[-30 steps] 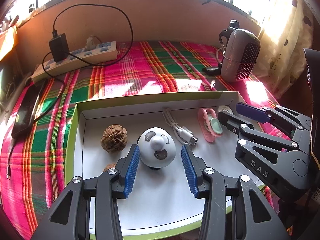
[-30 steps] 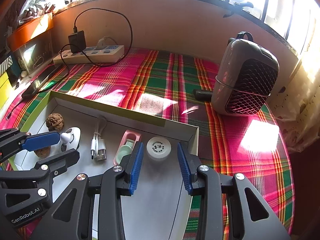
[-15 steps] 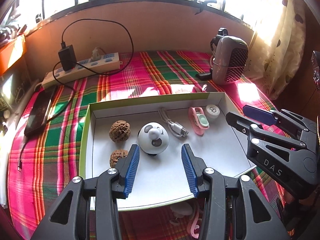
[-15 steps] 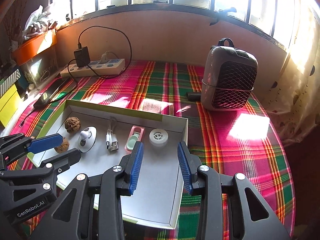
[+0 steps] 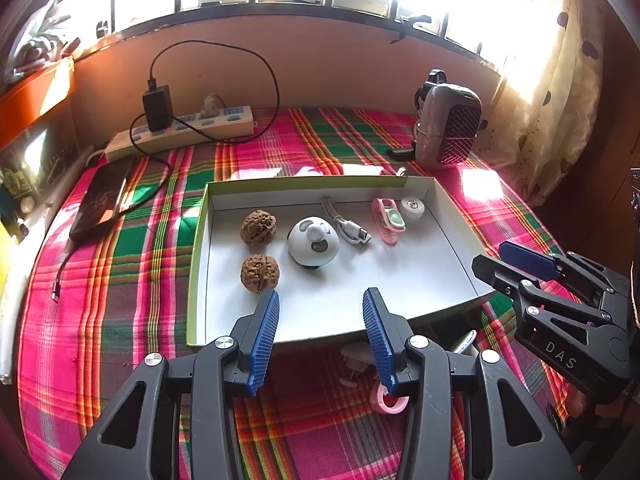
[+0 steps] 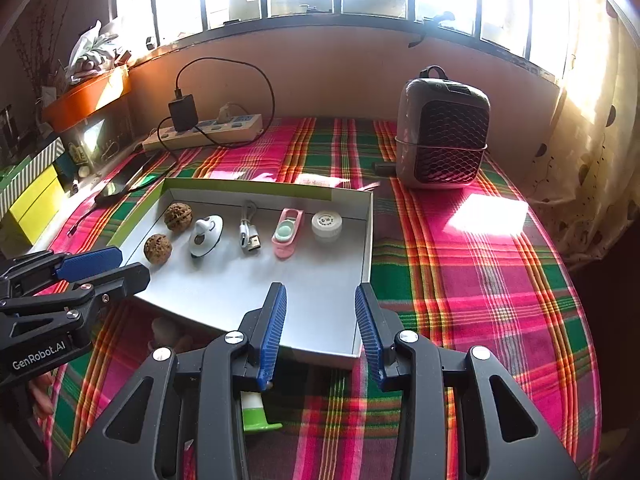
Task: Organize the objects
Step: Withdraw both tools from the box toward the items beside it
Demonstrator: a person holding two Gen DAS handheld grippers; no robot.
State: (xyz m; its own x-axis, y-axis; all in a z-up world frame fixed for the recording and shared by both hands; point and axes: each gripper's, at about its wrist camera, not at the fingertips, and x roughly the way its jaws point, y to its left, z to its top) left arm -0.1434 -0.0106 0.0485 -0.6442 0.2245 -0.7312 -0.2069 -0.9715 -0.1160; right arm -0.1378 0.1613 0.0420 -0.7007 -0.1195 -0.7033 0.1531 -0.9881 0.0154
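1. Both grippers, left and right, have pulled back from the box.
2. Fingers apart, holding nothing.
3. Two walnuts, cable and the rest lie lined up inside; sorting looks nearly done.

Woven plaid cloth over the whole surface, matt and faintly ribbed. Shallow cardboard tray: smooth white floor, lime-green paper outside. Two walnuts at the left, rough, deeply wrinkled brown shell. Glossy white plastic on the round toy; soft-looking pink band further right. Ribbed blue pads on matt black plastic jaws. Heater at far right: satin plastic shell, dark mesh grille.
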